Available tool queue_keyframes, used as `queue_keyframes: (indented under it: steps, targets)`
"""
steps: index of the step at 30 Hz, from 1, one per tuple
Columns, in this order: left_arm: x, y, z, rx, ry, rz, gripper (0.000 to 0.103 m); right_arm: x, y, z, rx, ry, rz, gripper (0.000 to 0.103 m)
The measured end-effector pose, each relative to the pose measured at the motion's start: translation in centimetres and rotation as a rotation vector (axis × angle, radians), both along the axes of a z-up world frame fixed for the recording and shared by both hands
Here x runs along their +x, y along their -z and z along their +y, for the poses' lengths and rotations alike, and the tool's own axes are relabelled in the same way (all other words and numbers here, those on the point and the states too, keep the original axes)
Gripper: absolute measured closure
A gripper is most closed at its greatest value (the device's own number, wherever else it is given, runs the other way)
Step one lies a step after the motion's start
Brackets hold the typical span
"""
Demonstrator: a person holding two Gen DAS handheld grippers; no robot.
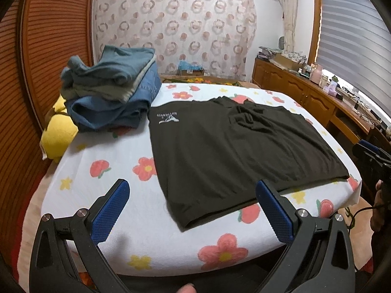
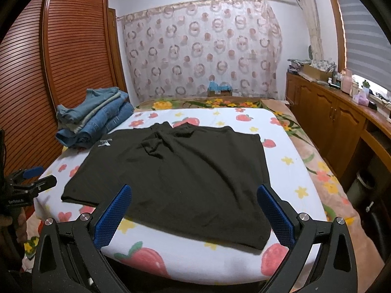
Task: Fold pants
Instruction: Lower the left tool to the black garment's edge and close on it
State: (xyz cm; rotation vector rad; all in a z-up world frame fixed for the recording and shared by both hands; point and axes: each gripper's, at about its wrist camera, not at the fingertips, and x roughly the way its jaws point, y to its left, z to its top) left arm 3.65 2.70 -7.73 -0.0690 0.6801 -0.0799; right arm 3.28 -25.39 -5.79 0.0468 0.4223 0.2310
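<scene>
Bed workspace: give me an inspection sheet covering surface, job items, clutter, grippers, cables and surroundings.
Surface: white flower-print cover over the bed, mostly flat.
Job's things: black pants spread flat, bunched near the far edge, white logo at the far left corner.
Clutter: stack of folded denim at the far left corner; yellow item beside it.
Grippers: left hand-held gripper open, above the near edge, empty; right hand-held gripper open, above the pants' near hem, empty.
Cables: one thin dark cable by the right device.
Surroundings: louvred wooden wardrobe left, patterned curtain behind, cluttered wooden cabinets right.
</scene>
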Motion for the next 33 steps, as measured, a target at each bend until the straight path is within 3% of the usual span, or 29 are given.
queue_keyframes:
  steps: [4,6,13,15,24,30,33]
  targets:
    - [0.2,1.0,0.5,0.001,0.009,0.026,0.01,0.3,0.4,0.0,-0.003,-0.003,0.018,0.005]
    - [0.3,1.5,0.6,-0.006,0.018,0.043,0.021,0.7,0.6,-0.2,-0.003,-0.008,0.031,0.008]
    - [0.5,3.2,0.9,-0.017,0.035,0.092,0.044,1.1,1.2,-0.1,-0.011,-0.013,0.09,0.025]
    - [0.6,3.6,1.1,-0.023,0.037,0.106,0.051,0.8,1.1,-0.2,-0.014,-0.016,0.098,0.025]
    - [0.6,4.0,0.9,-0.014,0.044,0.12,0.058,-0.7,0.6,0.1,-0.013,-0.032,0.101,0.025]
    - [0.4,3.8,0.6,-0.037,0.089,0.109,0.091,-0.7,0.8,-0.1,-0.016,-0.036,0.102,0.029]
    - [0.5,3.0,0.4,-0.052,0.108,0.089,0.094,-0.3,0.8,-0.4,-0.013,-0.035,0.104,0.03]
